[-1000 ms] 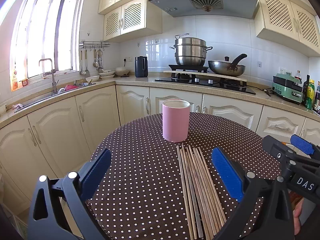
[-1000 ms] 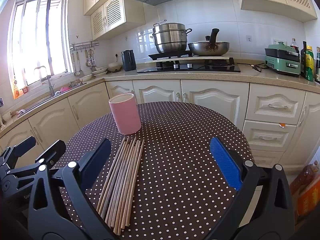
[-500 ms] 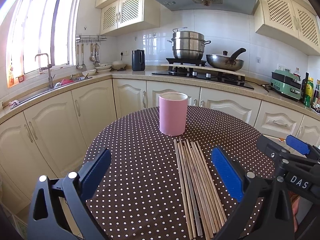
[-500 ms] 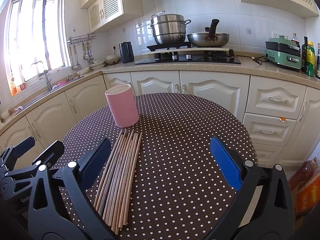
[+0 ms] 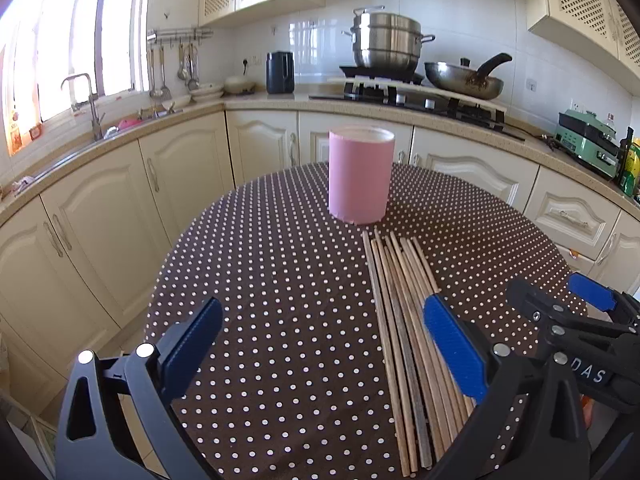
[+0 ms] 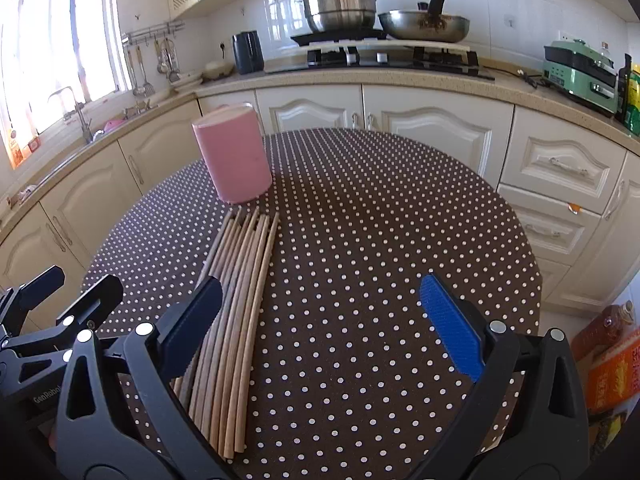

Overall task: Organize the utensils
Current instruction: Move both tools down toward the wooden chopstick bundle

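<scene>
We are holding left gripper (image 5: 322, 346) and right gripper (image 6: 322, 326) wide open, empty; chopsticks (image 5: 404, 328) lying just before pink cup (image 5: 360, 176).

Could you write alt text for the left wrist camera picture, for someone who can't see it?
A bundle of wooden chopsticks lies flat on a round, polka-dotted table, just in front of an upright pink cup. The open left tool frames the foreground, with the right tool at the right edge and a kitchen counter behind.
</scene>
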### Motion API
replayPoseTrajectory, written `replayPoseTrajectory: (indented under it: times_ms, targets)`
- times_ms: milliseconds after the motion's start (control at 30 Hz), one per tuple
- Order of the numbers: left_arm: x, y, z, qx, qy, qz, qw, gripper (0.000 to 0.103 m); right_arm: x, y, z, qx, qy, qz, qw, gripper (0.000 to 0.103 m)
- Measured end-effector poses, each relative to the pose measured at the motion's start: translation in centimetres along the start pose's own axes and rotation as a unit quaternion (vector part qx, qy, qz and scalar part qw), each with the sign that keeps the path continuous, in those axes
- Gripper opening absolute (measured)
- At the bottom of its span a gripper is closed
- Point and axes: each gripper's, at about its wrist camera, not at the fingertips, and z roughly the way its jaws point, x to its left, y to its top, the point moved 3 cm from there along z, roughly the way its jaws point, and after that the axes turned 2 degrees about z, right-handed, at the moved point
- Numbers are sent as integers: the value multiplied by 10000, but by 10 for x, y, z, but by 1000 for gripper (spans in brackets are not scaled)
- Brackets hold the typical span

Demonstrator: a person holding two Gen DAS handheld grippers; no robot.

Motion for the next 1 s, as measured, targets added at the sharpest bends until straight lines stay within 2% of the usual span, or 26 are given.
replayPoseTrajectory:
  times_ms: [233,433,767,1000]
  targets:
    - [3,-10,31,486,-92,-17,9988,99,-2,-8,25,486,-352,-153,9981,97]
    - [8,-16,52,861,-163,-43,9961,99,1,-13,44,822,-339,-82,9960,97]
    - [10,-19,63,1007,-268,-87,9945,99,12,-15,63,1189,-608,-347,9904,97]
    - [12,-18,68,1066,-321,-134,9937,99,15,-15,66,1195,-635,-365,9901,97]
